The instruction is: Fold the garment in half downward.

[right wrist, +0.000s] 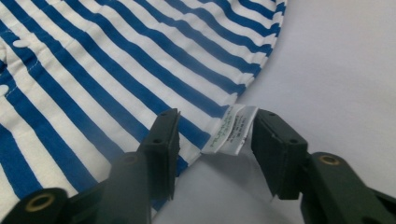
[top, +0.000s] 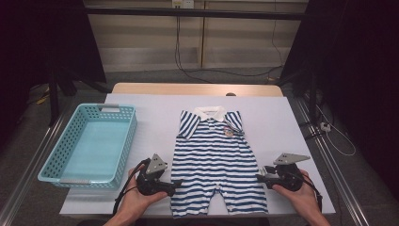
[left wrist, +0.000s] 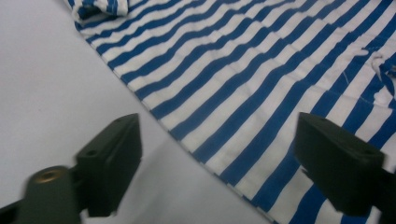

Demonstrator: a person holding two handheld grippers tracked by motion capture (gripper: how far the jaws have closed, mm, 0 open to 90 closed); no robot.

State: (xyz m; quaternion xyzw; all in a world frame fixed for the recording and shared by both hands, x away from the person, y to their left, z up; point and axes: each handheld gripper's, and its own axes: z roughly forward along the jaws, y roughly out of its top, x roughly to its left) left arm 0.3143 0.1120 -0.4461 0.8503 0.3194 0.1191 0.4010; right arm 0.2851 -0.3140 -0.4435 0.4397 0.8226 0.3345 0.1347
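Note:
A blue-and-white striped baby romper [top: 214, 155] with a white collar lies flat on the white table cover, legs toward me. My left gripper [top: 178, 182] rests at its left leg edge. In the left gripper view the gripper [left wrist: 219, 135] has its jaws wide apart, straddling the hem of the romper [left wrist: 243, 60] without pressing it. My right gripper [top: 259, 178] sits at the romper's right side seam. In the right gripper view the gripper [right wrist: 217, 119] has a white care label [right wrist: 229, 135] and the edge of the romper [right wrist: 116, 60] between its jaws, with a gap still visible on both sides.
A light blue plastic basket [top: 124, 141] stands to the left of the romper, close to my left hand. The white table cover [top: 282, 122] shows bare to the right of the garment. Dark stands and cables surround the table beyond its far edge.

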